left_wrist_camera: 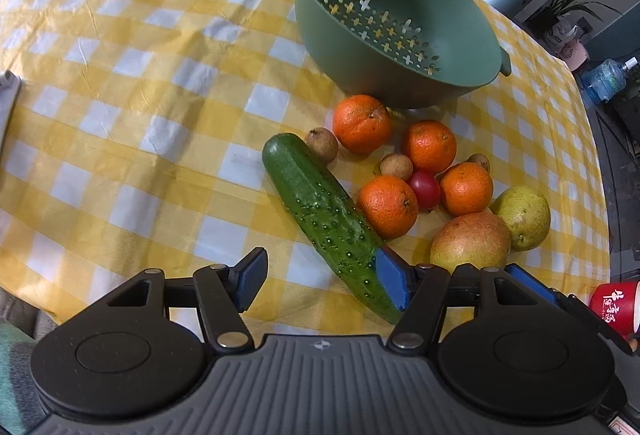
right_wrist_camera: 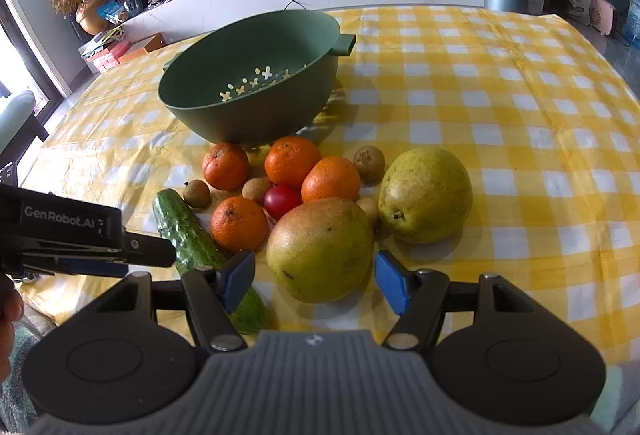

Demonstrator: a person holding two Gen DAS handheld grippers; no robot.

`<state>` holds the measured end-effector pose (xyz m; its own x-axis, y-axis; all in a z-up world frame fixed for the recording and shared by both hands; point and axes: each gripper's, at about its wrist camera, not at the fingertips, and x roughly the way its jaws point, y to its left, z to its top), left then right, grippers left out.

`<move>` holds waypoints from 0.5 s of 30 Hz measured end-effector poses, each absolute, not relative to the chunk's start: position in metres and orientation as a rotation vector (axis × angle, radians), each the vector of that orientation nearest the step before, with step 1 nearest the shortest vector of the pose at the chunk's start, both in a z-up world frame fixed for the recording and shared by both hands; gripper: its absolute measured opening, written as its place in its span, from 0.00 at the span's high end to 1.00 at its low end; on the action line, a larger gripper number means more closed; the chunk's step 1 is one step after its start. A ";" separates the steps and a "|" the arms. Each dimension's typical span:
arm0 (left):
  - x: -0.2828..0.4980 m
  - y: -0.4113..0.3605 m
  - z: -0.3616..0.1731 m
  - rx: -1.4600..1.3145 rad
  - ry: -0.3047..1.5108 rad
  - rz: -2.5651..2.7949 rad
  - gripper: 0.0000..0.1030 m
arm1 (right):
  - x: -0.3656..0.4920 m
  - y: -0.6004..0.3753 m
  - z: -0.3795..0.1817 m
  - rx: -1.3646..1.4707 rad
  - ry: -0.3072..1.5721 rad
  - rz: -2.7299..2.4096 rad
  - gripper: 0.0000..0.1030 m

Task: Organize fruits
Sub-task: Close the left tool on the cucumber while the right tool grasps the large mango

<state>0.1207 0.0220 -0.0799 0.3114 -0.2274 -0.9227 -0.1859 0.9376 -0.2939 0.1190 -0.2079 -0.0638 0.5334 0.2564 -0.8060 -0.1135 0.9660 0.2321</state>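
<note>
Your left gripper [left_wrist_camera: 326,285] gapes wide over the cucumber's [left_wrist_camera: 320,219] near end, gripping nothing; your right gripper [right_wrist_camera: 316,281] stands open, empty, around the mango [right_wrist_camera: 320,249], near the green colander [right_wrist_camera: 248,91].

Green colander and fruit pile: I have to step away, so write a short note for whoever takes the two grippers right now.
Left gripper: open, low over the near end of the cucumber, not gripping.
Right gripper: open, jaws on either side of the reddish pear, pads not pressing.
Green colander: empty, behind the pile on the checked tablecloth.
Still on the cloth: four oranges, yellow pear, small red fruit, several small brown fruits.
Done: nothing is in the colander.
Left: everything, probably into the colander.
</note>
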 end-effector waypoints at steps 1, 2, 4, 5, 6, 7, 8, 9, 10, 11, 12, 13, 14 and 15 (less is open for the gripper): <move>0.123 0.022 -0.083 -0.389 1.268 -0.022 0.29 | 0.120 -0.208 -0.065 0.163 0.990 0.222 0.37; 0.124 0.022 -0.085 -0.399 1.273 -0.014 0.29 | 0.121 -0.208 -0.066 0.167 0.994 0.224 0.37; 0.127 0.023 -0.089 -0.428 1.274 -0.005 0.25 | 0.123 -0.209 -0.068 0.172 1.002 0.231 0.37; 0.128 0.023 -0.090 -0.437 1.273 -0.004 0.24 | 0.124 -0.208 -0.070 0.173 1.005 0.233 0.37; 0.130 0.022 -0.091 -0.444 1.274 -0.002 0.24 | 0.125 -0.208 -0.071 0.174 1.008 0.235 0.37; 0.131 0.022 -0.091 -0.446 1.275 0.001 0.24 | 0.126 -0.208 -0.072 0.172 1.010 0.233 0.36; 0.133 0.021 -0.093 -0.448 1.276 0.006 0.24 | 0.126 -0.207 -0.073 0.167 1.010 0.230 0.36; 0.134 0.020 -0.094 -0.450 1.277 0.010 0.24 | 0.127 -0.207 -0.074 0.163 1.010 0.228 0.36; 0.135 0.019 -0.095 -0.452 1.279 0.012 0.24 | 0.128 -0.207 -0.074 0.161 1.011 0.228 0.36; 0.136 0.018 -0.096 -0.453 1.282 0.014 0.23 | 0.130 -0.207 -0.075 0.161 1.012 0.226 0.36; 0.137 0.017 -0.098 -0.454 1.284 0.015 0.23 | 0.131 -0.207 -0.076 0.164 1.016 0.225 0.36; 0.139 0.017 -0.099 -0.457 1.285 0.017 0.23 | 0.132 -0.208 -0.077 0.168 1.020 0.225 0.37; 0.140 0.016 -0.101 -0.459 1.289 0.019 0.23 | 0.134 -0.208 -0.078 0.172 1.025 0.225 0.37; 0.141 0.015 -0.102 -0.462 1.293 0.020 0.23 | 0.134 -0.208 -0.079 0.175 1.030 0.224 0.37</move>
<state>0.1412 0.0153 -0.1024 0.2873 -0.2403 -0.9272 -0.2689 0.9089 -0.3189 0.1343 -0.2084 -0.0791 0.4956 0.2658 -0.8268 -0.1024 0.9633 0.2483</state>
